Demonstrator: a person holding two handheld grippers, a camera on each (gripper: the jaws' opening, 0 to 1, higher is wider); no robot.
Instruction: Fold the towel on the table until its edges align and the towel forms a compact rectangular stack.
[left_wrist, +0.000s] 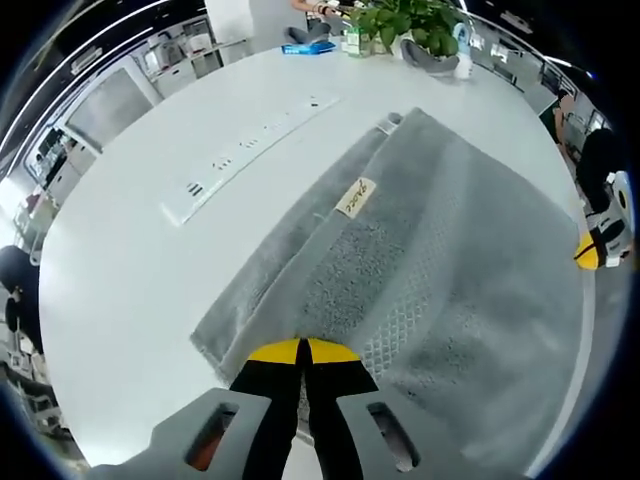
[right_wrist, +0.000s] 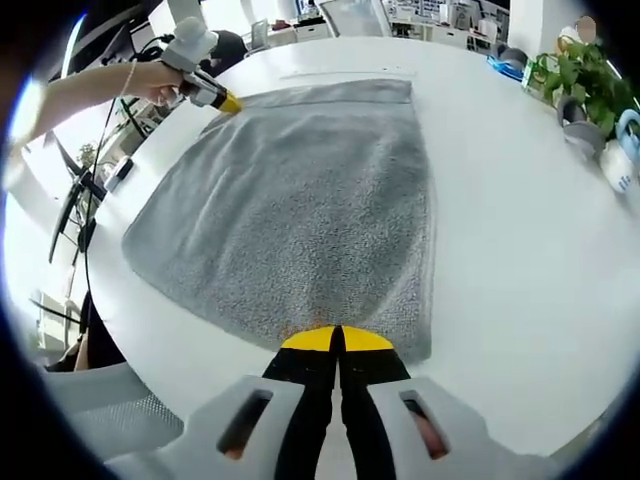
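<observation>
So we had both sets of fingers pinched shut on the towel (right_wrist: 300, 200), each on a corner of the same edge. The left gripper (left_wrist: 302, 350) held the corner nearest its camera, and the right gripper (right_wrist: 335, 340) held its own near corner. The towel lay flat on the white bench (left_wrist: 150, 280), already doubled, long axis running away from our fingers. Neither hand was nearer. Next fold probably meant carrying that held edge straight over to the far edge.

opposite corners, close, facing across shared towel (left_wrist: 440, 260)
</observation>
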